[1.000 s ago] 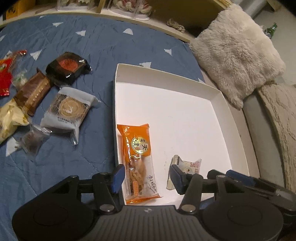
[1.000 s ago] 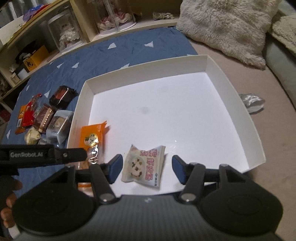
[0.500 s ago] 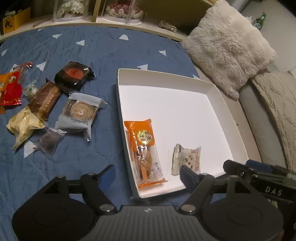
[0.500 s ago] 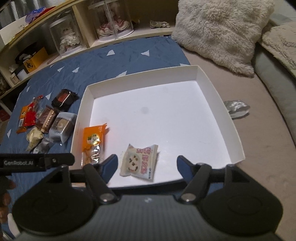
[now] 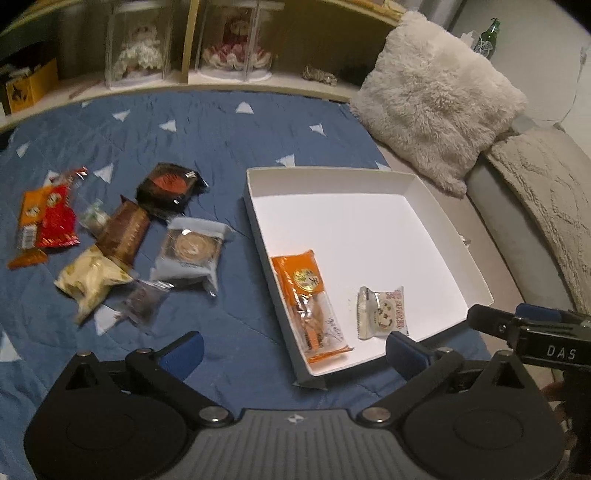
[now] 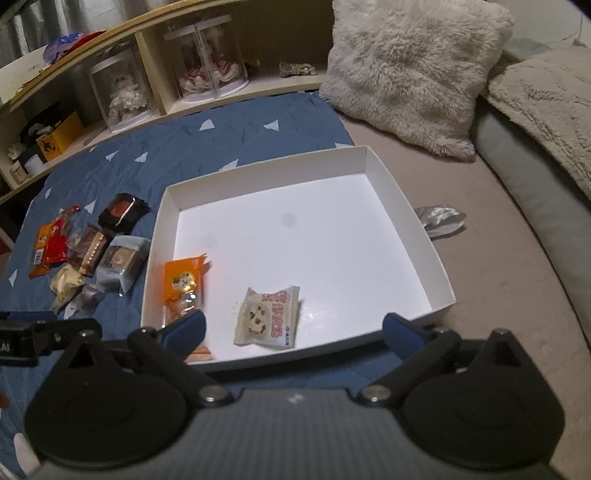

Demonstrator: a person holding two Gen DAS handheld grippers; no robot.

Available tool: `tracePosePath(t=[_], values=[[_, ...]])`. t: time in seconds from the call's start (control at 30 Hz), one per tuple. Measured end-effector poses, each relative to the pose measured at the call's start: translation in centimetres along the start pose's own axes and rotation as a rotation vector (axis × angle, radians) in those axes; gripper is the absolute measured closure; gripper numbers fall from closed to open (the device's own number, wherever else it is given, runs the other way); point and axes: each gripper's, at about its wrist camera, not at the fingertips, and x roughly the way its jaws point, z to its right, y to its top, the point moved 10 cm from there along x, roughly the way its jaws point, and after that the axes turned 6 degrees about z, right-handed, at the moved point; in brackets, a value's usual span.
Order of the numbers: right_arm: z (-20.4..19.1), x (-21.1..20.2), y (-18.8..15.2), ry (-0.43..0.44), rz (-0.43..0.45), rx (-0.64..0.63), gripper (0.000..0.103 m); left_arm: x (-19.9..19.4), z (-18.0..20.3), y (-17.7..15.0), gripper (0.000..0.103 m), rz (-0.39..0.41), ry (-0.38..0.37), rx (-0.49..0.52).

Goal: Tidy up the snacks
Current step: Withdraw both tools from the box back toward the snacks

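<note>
Place: a home, seemingly a bedroom or living room.
Surface: a blue quilted bedspread with white triangles point(image 5: 229, 125), laid beside a beige mattress cover point(image 6: 498, 280).
Soft furnishings: a shaggy cream fur cushion point(image 6: 410, 70) and a knobbly beige blanket point(image 6: 546, 99).
Storage: a pale wooden shelf unit point(image 6: 155, 85) holding dolls in clear display cases point(image 5: 136, 55).
Clutter: a green glass bottle point(image 5: 489, 33) standing in a corner.

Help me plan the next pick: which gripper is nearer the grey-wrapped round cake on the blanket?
Left. The left gripper hangs just off the grey-wrapped cake; the right gripper hangs over the white box, across its wall.
</note>
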Motion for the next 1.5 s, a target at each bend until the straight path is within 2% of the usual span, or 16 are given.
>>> tracePosePath(t=[0.37, 0.53, 0.93, 1.13, 1.4, 1.5], values=[[-2.8, -2.2, 0.7, 0.044, 0.049, -0.023, 0.0, -3.1, -4.0, 1.7, 0.0, 0.075, 0.037, 0.022], [-5.1, -2.6, 1.3, 0.075, 0.084, -0.037, 0.0, -4.3, -7.2, 2.5, 0.0, 0.105, 0.088, 0.024], [-11.5, -0.6, 2.4, 0.167, 0.121, -0.068, 0.0, -6.1, -15.4, 3.9, 0.0, 0.18, 0.184, -0.037], [-14.7, 1.2, 2.7, 0.231, 0.175, -0.081, 0.0, -5.1, -18.6, 3.9, 0.0, 0.186, 0.186, -0.11], [-19.0, 3.9, 2.6, 0.345, 0.205, -0.117, 0.0, -2.1, -21.1, 5.1, 0.0, 0.211, 0.221, -0.112], [-20.3, 5.2, 2.4, 0.38, 0.204, -0.116, 0.0, -0.3, -21.5, 5.6, 0.0, 0.205, 0.208, -0.109]])
